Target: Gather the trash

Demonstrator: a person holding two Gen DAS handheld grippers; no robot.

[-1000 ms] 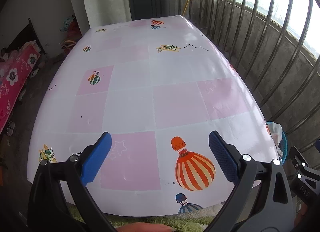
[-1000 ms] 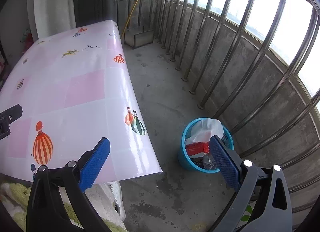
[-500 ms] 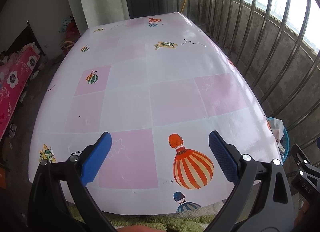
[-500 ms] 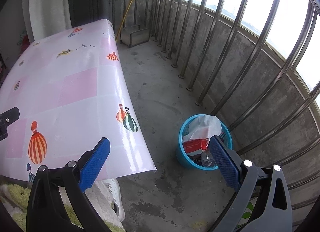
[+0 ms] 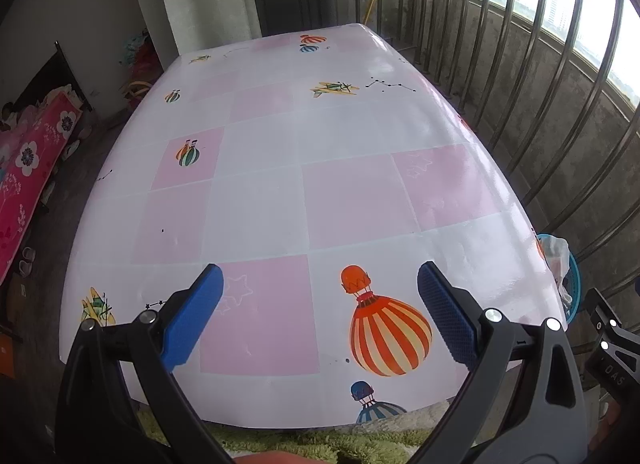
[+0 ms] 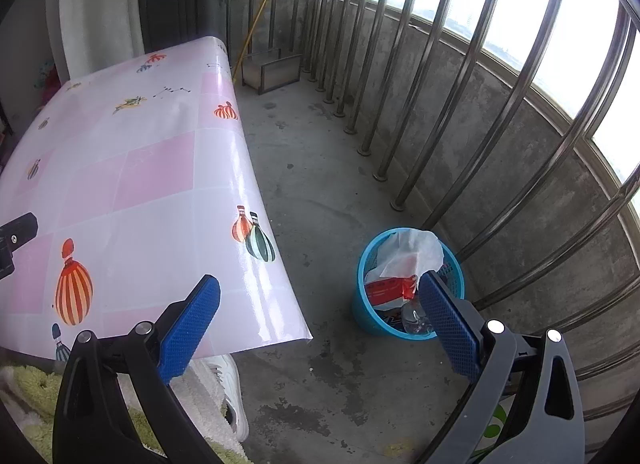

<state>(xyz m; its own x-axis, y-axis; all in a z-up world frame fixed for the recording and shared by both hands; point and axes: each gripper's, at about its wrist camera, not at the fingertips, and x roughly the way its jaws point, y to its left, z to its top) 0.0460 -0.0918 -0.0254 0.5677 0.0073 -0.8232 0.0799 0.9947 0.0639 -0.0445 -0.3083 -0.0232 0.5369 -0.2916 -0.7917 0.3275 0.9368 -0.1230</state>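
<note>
Both tongs, left gripper [image 5: 318, 296] and right gripper [image 6: 319, 306], are gaping wide, gripping nothing.
You're facing light, crushable trash [image 6: 404, 264] in the blue bin [image 6: 366, 314] beside the table's [image 6: 140, 168] near corner; pinch the tissue's crumpled top.

A blue mesh bin [image 6: 408, 288] stands upright on the concrete, holding white paper, red packaging, a bottle.

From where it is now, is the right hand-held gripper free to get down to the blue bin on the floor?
Probably yes. The right hand-held gripper is open and empty, and the blue bin stands on bare concrete beside the table, clear of its edge. Nothing lies between them; the railing bars stand behind the bin.
</note>
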